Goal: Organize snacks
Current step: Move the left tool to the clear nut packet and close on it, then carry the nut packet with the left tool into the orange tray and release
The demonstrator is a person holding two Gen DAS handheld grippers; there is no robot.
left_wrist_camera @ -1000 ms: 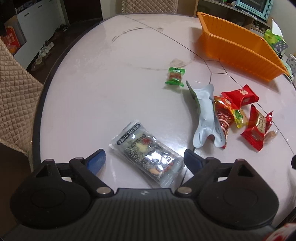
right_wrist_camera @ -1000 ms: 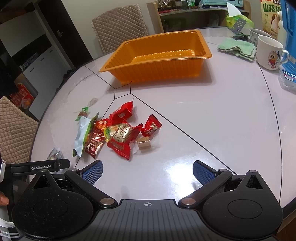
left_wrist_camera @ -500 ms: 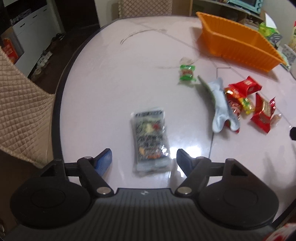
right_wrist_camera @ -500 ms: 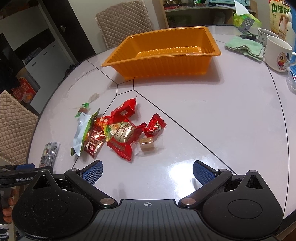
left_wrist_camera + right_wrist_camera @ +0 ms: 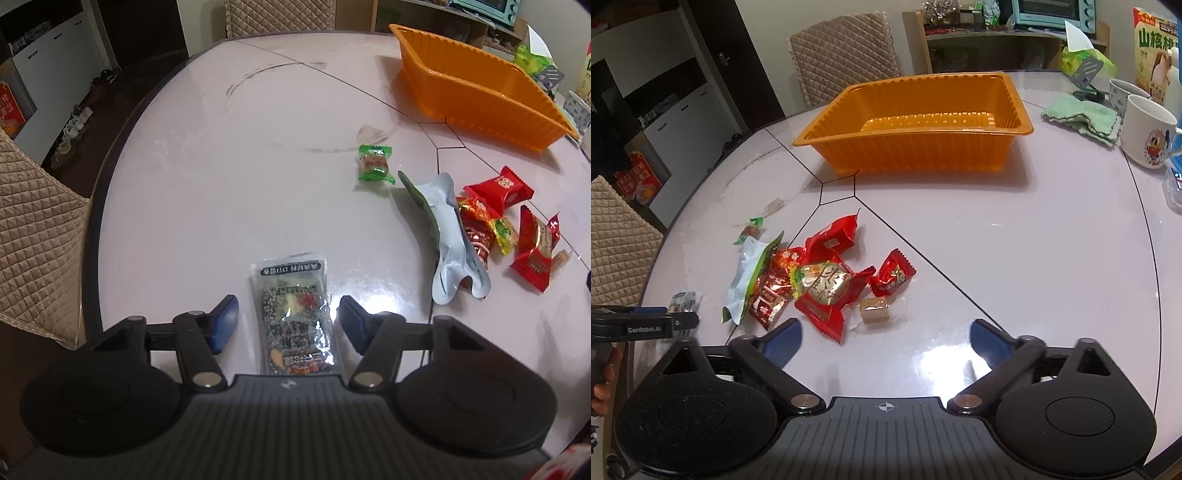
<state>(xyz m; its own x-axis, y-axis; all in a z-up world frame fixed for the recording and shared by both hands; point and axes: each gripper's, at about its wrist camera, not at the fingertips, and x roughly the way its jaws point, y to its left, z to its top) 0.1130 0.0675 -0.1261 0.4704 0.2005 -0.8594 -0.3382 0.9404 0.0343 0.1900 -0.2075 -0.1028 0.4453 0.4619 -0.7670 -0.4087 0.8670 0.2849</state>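
Observation:
A clear packet of dark nut bars (image 5: 293, 314) lies lengthwise on the white table between the fingers of my left gripper (image 5: 289, 318). Its jaws are closing, with a gap still showing on both sides of the packet. My right gripper (image 5: 886, 338) hovers just short of a pile of red snack packets (image 5: 827, 280); its jaws are closing slightly with nothing between them. A wrapped tan candy (image 5: 875, 309) and a small red packet (image 5: 894, 277) lie just ahead of it. A green-white pouch (image 5: 447, 236) and a green candy (image 5: 375, 164) flank the pile. The orange tray (image 5: 916, 155) stands empty behind.
Two mugs (image 5: 1148, 133), a green cloth (image 5: 1082, 118) and a snack box (image 5: 1152, 48) crowd the table's far right. Quilted chairs stand at the far side (image 5: 846, 55) and the left (image 5: 33, 229). The table's dark rim (image 5: 99, 206) curves close by on the left.
In the left wrist view the packet has gone from lying diagonally to lined up between the fingers, which have narrowed around it. The right fingers have narrowed a little and sit nearer the pile.

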